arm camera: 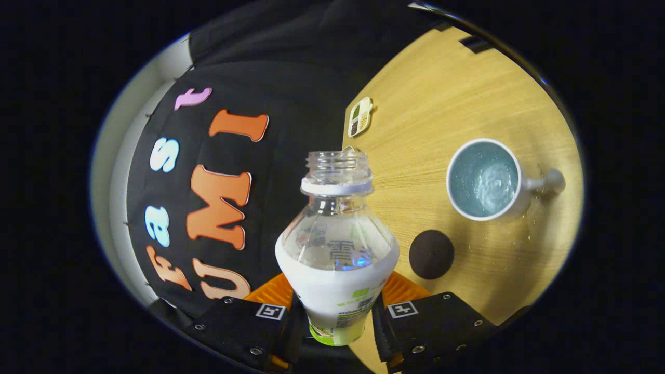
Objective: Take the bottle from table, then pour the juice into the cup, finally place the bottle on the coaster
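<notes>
Booth wall: black cloth (291,83) is hanging behind everything, taking up the side beyond the table's edge
Table: wooden top (447,104) is appearing tilted steeply, running away past the bottle toward the far end
Bottle: clear bottle (336,244) with a white label is sitting between the fingers, neck pointing ahead and cap off, mouth open; no liquid is showing in the clear upper part
Gripper: gripper (336,317) is pinching the bottle's lower body, both fingers pressing in on the label from either side
Cup: white mug (486,179) is standing on the table well beyond the fingers, handle turned away from the bottle, holding pale liquid with a swirled surface
Coaster: dark round coaster (431,254) is lying flat on the wood between the bottle and the cup, touching neither
Small item: small pale tag-like object (360,116) is lying near the table's edge by the cloth; what it is cannot be told
</notes>
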